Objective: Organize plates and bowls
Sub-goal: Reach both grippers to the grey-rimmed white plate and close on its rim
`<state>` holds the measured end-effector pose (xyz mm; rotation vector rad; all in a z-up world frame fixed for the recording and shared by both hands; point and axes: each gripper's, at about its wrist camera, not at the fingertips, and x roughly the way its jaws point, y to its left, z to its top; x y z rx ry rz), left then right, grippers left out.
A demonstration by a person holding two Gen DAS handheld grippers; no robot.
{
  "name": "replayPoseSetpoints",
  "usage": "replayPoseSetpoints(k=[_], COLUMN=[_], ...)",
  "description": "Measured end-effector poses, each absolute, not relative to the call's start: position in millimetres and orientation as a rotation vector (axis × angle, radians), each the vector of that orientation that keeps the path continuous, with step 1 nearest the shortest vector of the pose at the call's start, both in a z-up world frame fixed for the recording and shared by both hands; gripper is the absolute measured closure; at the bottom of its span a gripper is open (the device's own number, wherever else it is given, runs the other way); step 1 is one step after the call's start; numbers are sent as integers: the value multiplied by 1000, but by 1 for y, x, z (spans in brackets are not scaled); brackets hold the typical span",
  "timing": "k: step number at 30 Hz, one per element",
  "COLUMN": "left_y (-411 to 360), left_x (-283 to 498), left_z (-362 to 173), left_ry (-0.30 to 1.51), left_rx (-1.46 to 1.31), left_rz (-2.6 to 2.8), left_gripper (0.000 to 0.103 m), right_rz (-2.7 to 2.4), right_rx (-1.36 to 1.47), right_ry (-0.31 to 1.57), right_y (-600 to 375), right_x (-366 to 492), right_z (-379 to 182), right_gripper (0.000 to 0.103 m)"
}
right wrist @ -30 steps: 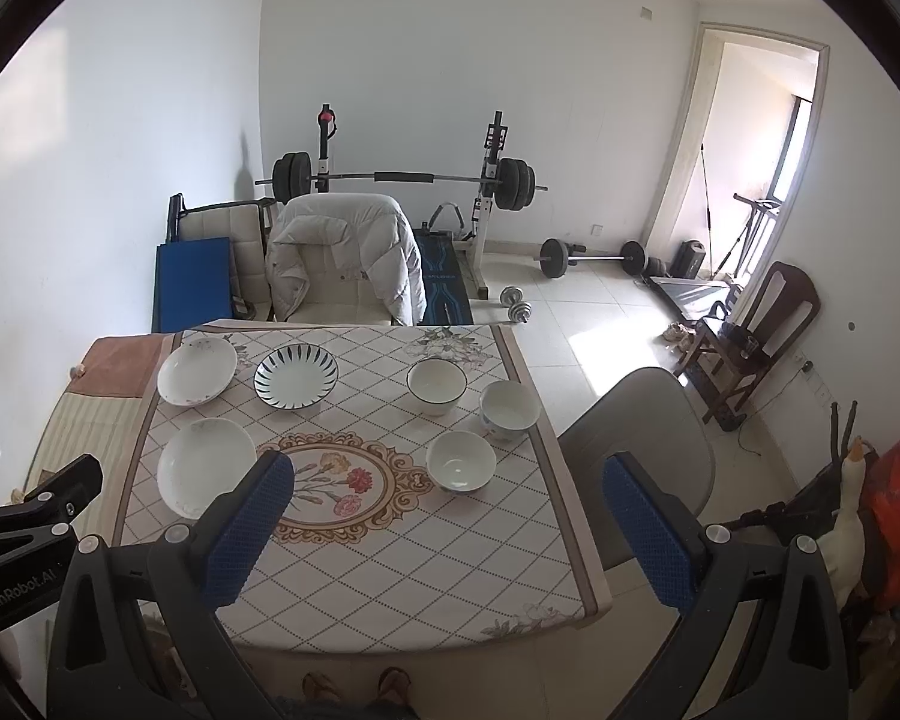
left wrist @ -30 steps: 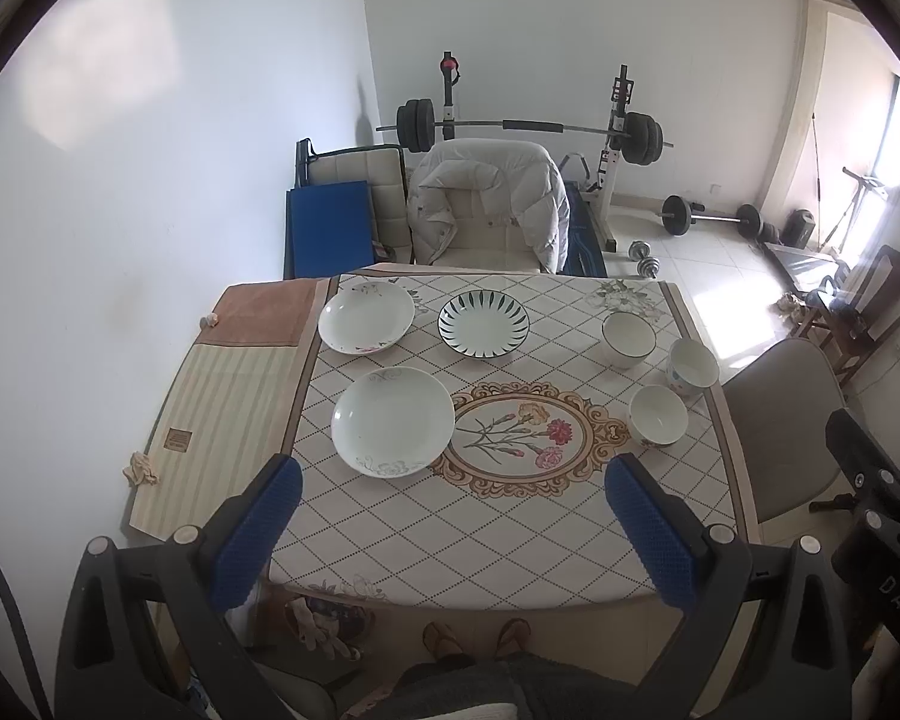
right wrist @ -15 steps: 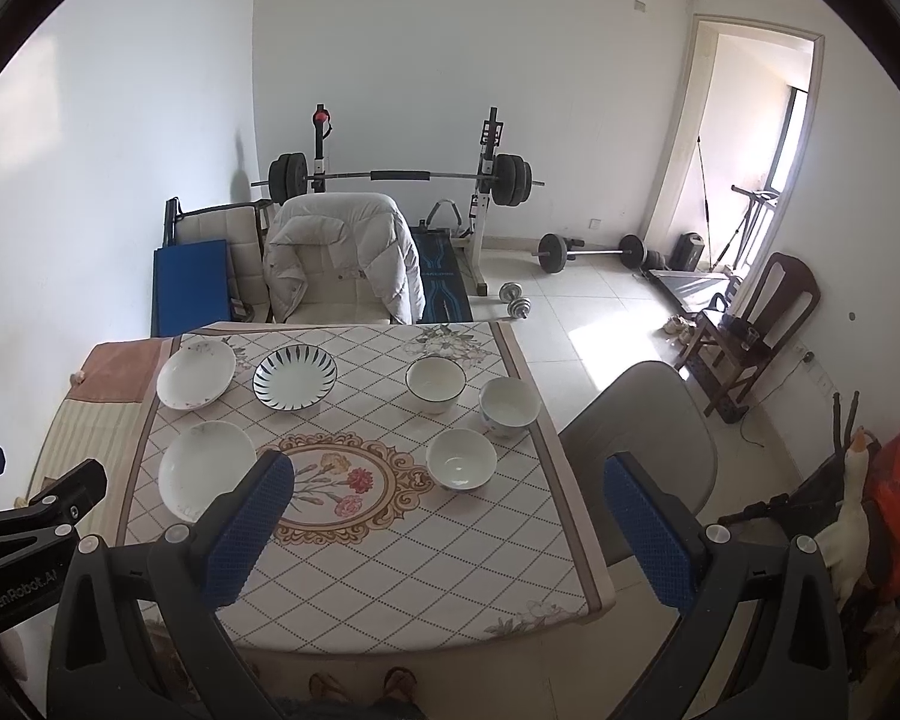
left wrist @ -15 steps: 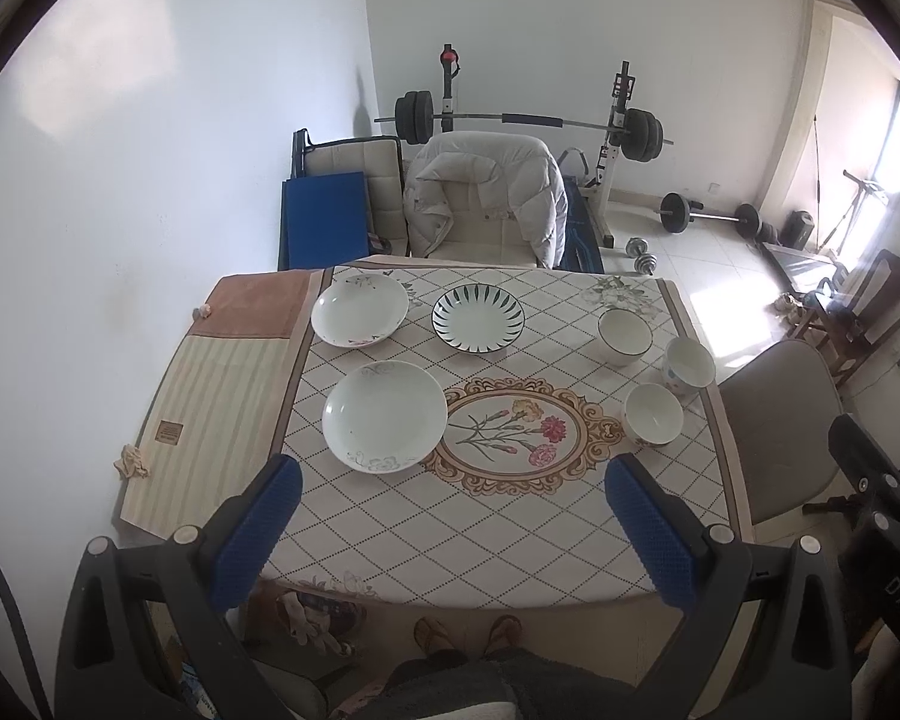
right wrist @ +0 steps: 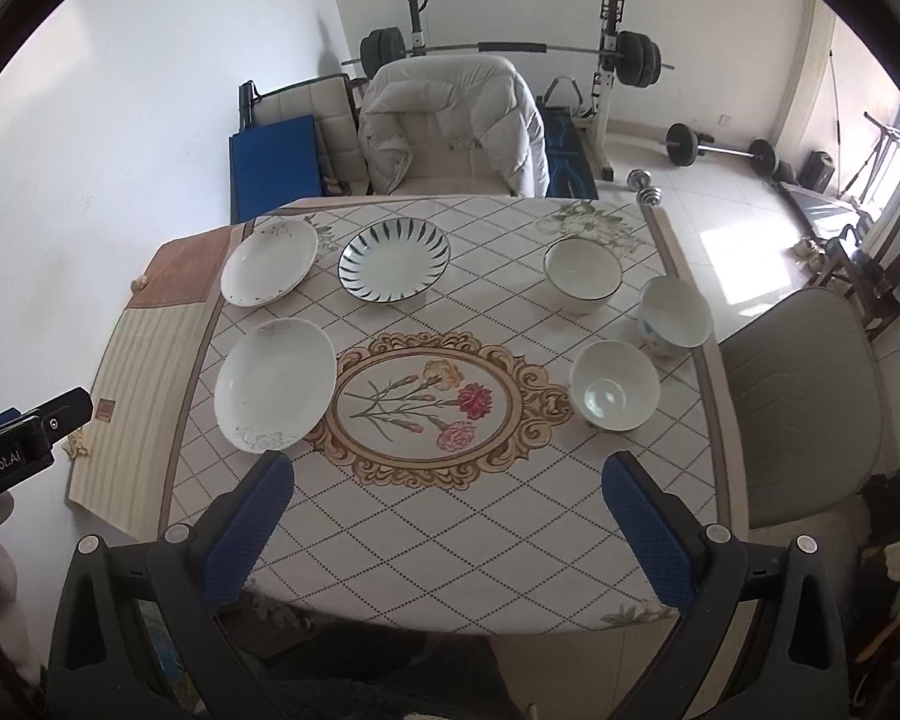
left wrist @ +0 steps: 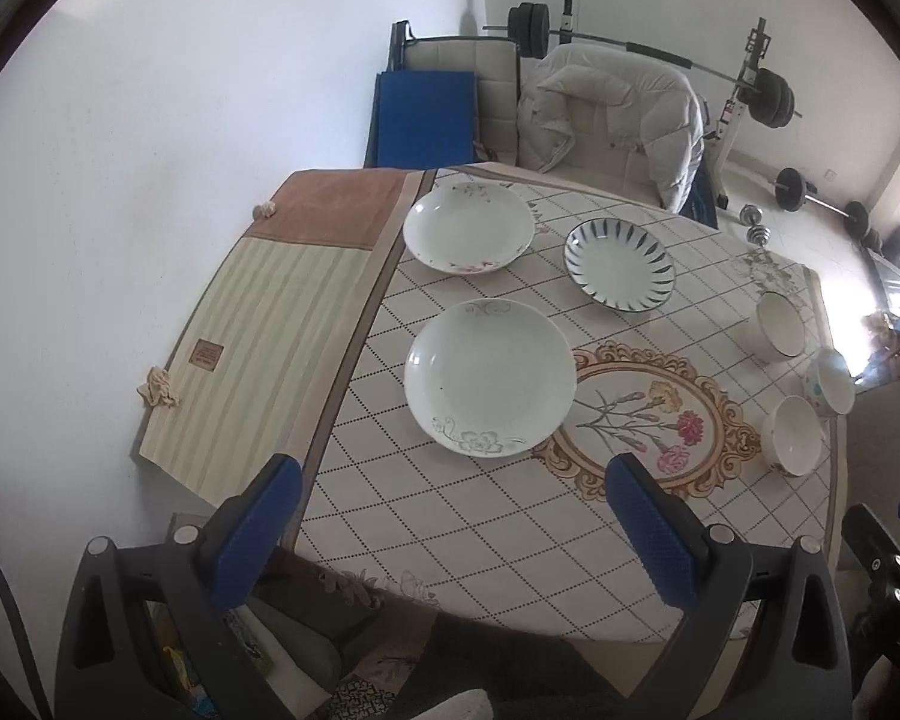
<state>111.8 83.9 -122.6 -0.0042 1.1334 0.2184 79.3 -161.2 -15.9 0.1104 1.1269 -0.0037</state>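
Note:
Three plates lie on the left half of the table: a near white plate (left wrist: 489, 377) (right wrist: 276, 383), a far white plate (left wrist: 468, 227) (right wrist: 269, 261) and a blue-striped plate (left wrist: 619, 269) (right wrist: 394, 261). Three bowls stand on the right: a far bowl (right wrist: 582, 273) (left wrist: 781, 324), a spotted bowl (right wrist: 673, 315) (left wrist: 831, 381) and a near bowl (right wrist: 614, 393) (left wrist: 792, 435). My left gripper (left wrist: 459, 531) is open and empty above the near table edge, before the near white plate. My right gripper (right wrist: 450, 531) is open and empty above the near edge, centred.
The table wears a checked cloth with a flower medallion (right wrist: 432, 408). A striped mat (left wrist: 258, 330) lies along its left side by the wall. A chair with a white jacket (right wrist: 450, 120) stands behind, a grey chair (right wrist: 804, 396) at the right. Gym weights (right wrist: 498, 48) stand beyond.
Both grippers have come lower and closer to the table. The left view has swung left toward the plates. Nothing on the table has moved.

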Motion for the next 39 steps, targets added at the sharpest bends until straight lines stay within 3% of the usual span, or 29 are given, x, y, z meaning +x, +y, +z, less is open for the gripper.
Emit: replayPoseSetpoints(k=[17, 19, 23, 26, 28, 33, 39], left_y=[209, 213, 215, 212, 209, 205, 200], left_x=[307, 317, 328, 330, 330, 326, 324], left_z=[-337, -357, -383, -393, -399, -411, -411], left_ry=[1508, 1549, 1610, 1632, 1644, 1682, 1660], left_rx=[-129, -140, -167, -160, -134, -165, -154], left_rz=[49, -4, -84, -122, -130, -140, -129], left_gripper=[2, 9, 40, 48, 54, 78, 83], right_rz=[152, 140, 141, 153, 166, 190, 207], right_rx=[306, 299, 315, 339, 347, 345, 362], right_ry=[1583, 1617, 1668, 1710, 1742, 1785, 1784], right_y=[-49, -42, -36, -34, -32, -25, -13], right_x=[291, 305, 323, 333, 335, 338, 341], right_z=[-266, -288, -319, -339, -349, -368, -376], right_gripper=[0, 7, 19, 25, 35, 53, 86])
